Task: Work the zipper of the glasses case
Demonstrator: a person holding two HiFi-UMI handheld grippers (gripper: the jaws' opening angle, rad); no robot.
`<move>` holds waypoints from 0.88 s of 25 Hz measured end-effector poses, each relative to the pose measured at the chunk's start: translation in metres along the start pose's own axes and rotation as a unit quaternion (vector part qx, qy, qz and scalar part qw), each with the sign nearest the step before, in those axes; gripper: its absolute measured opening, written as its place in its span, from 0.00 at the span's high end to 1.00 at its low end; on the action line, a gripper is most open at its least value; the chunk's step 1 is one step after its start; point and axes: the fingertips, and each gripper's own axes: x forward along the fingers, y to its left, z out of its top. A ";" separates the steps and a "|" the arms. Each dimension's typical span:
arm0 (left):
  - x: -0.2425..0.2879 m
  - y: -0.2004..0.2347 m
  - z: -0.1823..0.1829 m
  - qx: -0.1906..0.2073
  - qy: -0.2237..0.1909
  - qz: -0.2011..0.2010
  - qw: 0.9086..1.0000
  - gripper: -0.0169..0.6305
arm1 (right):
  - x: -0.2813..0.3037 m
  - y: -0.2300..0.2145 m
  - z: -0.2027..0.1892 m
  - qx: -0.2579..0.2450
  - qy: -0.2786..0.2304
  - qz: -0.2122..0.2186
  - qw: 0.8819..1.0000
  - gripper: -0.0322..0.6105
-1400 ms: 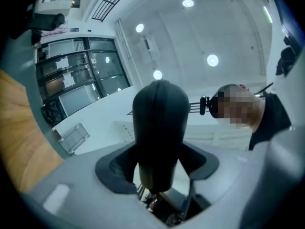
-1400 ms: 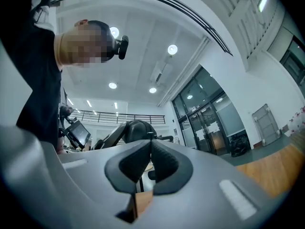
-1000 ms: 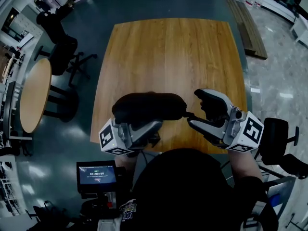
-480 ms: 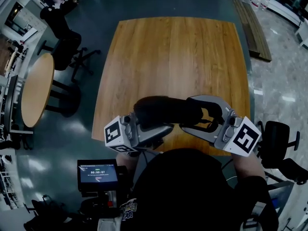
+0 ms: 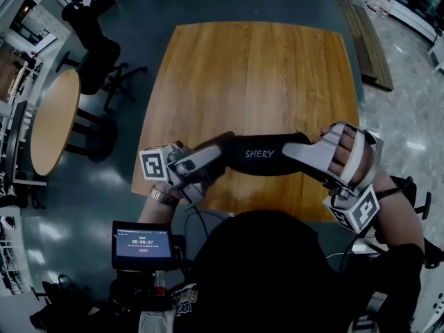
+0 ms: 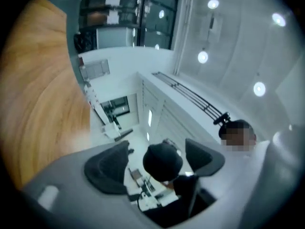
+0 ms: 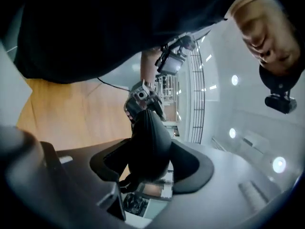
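Wood-grain surface (image 5: 257, 75), square, seen steeply from above. Black glasses case (image 5: 260, 155) lies crosswise over its near edge, between the two grippers, with white lettering SHERY facing up. Whether the case rests on the wood or hangs just above it, the head view does not settle.

Right gripper (image 7: 145, 163): clamped on the case's right end. Its own view shows the dark rounded body wedged between both pads (image 7: 190, 168) and touching each side. From there the case runs away from the camera toward the other gripper.

Left gripper (image 6: 159, 166): jaws stand wide apart and have just been opening. The case's rounded left end sits between them (a gap shows on either side) — no grip here. This view tilts up toward ceiling lights.

Surroundings: a round table (image 5: 52, 137) and a dark office chair (image 5: 97, 68) stand on the floor to the left, well apart from the work. A small lit screen (image 5: 142, 245) sits near the person's waist.
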 end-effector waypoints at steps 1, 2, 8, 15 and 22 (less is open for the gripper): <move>0.005 -0.006 -0.012 0.001 0.056 -0.018 0.998 0.41 | -0.001 -0.002 0.010 -0.002 -0.023 0.006 1.000 0.55; 0.010 -0.015 -0.023 -0.001 0.110 -0.044 0.993 0.41 | -0.002 -0.002 0.020 -0.004 -0.044 0.014 0.999 0.55; 0.023 -0.049 -0.100 -0.029 0.381 -0.112 0.917 0.43 | 0.005 0.009 0.067 -0.057 -0.133 0.054 0.988 0.55; 0.004 -0.041 -0.122 0.024 0.422 -0.107 0.900 0.52 | 0.008 0.024 0.066 -0.025 -0.124 0.096 0.987 0.46; -0.024 -0.027 -0.128 0.188 0.508 -0.044 0.840 0.52 | -0.037 0.002 0.008 0.527 -0.134 0.206 0.813 0.60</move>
